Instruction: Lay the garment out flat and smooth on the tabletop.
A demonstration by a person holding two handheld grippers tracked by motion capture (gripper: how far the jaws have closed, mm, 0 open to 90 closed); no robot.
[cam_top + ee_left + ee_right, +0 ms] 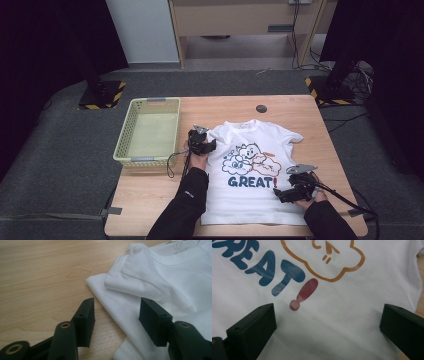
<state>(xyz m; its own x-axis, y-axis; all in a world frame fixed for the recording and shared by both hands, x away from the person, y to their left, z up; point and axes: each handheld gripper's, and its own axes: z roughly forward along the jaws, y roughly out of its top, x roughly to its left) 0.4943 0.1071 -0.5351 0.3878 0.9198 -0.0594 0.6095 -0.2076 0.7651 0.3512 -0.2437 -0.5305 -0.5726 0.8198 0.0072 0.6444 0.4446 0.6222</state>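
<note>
A white T-shirt with cartoon clouds and the word GREAT! lies flat, front up, on the wooden table. My left gripper is open at the shirt's left sleeve. In the left gripper view the sleeve's hem lies between the two jaws, one jaw over bare wood, the other over cloth. My right gripper is open low over the shirt's lower right part. In the right gripper view its jaws stand wide apart over the white cloth, just below the red exclamation mark.
A pale green plastic basket sits on the table's left part, close to my left gripper. A small dark round disc lies near the far edge. Grey carpet and black stands surround the table.
</note>
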